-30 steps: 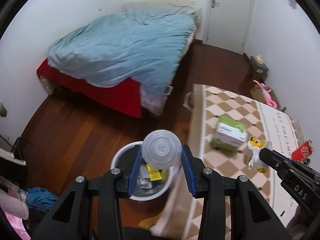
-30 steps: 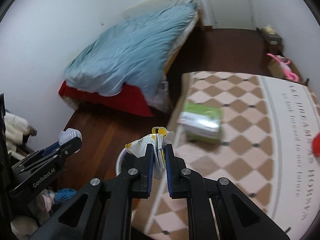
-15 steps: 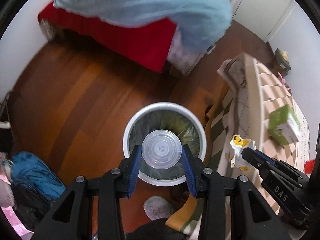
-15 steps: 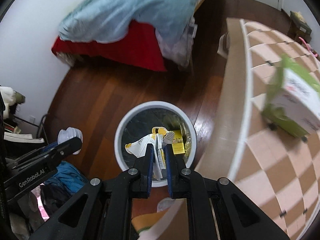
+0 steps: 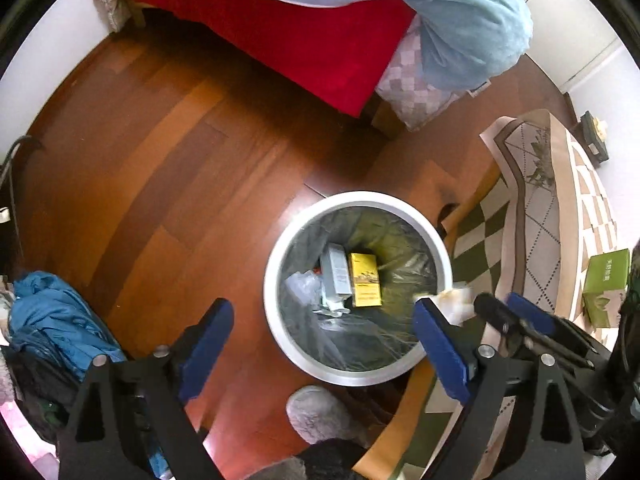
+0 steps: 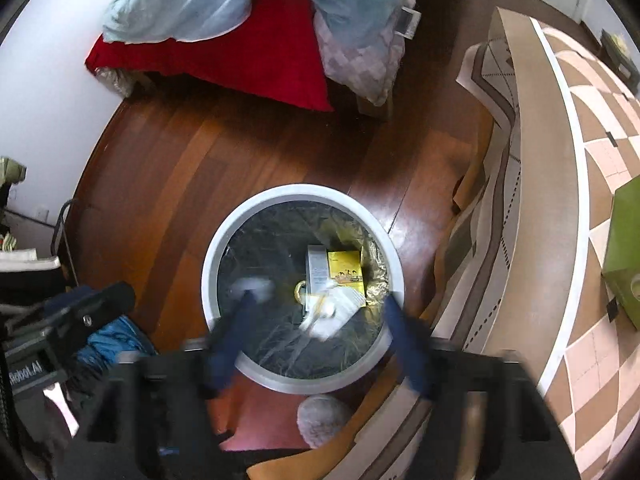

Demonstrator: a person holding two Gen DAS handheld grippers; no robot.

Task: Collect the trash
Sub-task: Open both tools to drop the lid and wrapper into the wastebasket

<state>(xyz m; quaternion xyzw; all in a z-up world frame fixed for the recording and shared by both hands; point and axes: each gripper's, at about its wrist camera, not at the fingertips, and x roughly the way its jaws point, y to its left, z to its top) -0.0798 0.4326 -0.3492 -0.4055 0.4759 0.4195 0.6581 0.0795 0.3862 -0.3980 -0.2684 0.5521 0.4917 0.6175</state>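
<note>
Down on the wood floor (image 5: 168,184) sits the white trash bin (image 5: 442,248), lined with a dark bag, right next to the checkered mat (image 6: 592,168). Both grippers hover over it with jaws spread wide, nothing pinched in either. Left gripper (image 5: 324,342) is over the near rim; right gripper (image 6: 316,340) is blurry. A crumpled white-and-yellow wrapper (image 6: 332,312) shows loose between the right fingers, over the bin's inside. Already in the bin: a yellow box (image 5: 363,280) and a grey carton (image 5: 338,274) side by side. A green box (image 5: 604,286) sits on the mat.
</note>
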